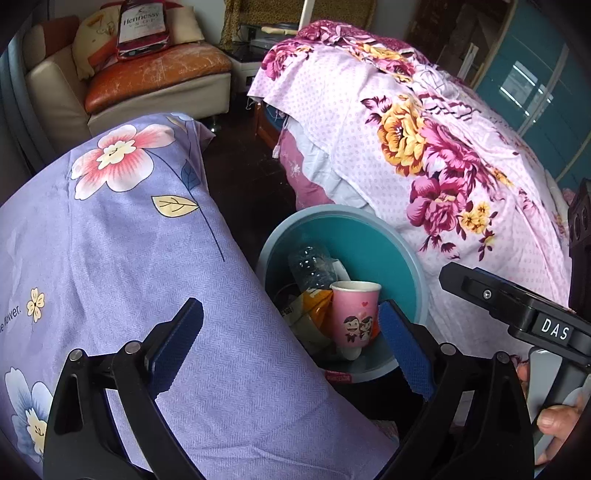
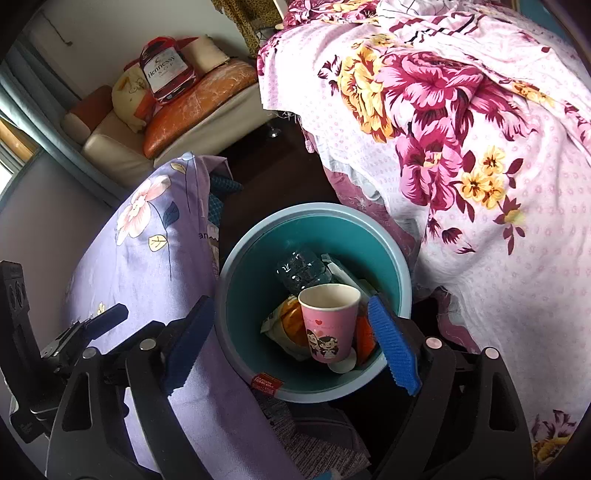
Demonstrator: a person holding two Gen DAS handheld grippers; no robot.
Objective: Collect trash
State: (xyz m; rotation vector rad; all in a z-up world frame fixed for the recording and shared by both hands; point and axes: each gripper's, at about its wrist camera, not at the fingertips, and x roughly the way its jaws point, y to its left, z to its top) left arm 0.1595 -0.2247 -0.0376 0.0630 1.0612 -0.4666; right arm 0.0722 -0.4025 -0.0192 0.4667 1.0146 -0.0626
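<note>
A teal bin (image 1: 369, 240) (image 2: 251, 288) stands on the floor between a lavender floral cover and a pink floral bed. In it lie a pink paper cup (image 1: 354, 314) (image 2: 330, 325), a clear plastic bottle (image 1: 312, 266) (image 2: 303, 271) and an orange wrapper (image 1: 314, 302) (image 2: 290, 323). My left gripper (image 1: 291, 347) is open and empty, over the lavender cover and the bin's left rim. My right gripper (image 2: 291, 339) is open and empty above the bin, the cup between its fingers but untouched. The right gripper's body (image 1: 517, 310) shows in the left wrist view.
The lavender floral cover (image 1: 129, 258) (image 2: 147, 258) is left of the bin. The pink floral bed (image 1: 424, 147) (image 2: 461, 129) is to the right. A sofa (image 1: 147, 74) (image 2: 166, 122) with cushions and a Hennessy-print pillow (image 1: 142, 26) stands behind. Dark floor lies between.
</note>
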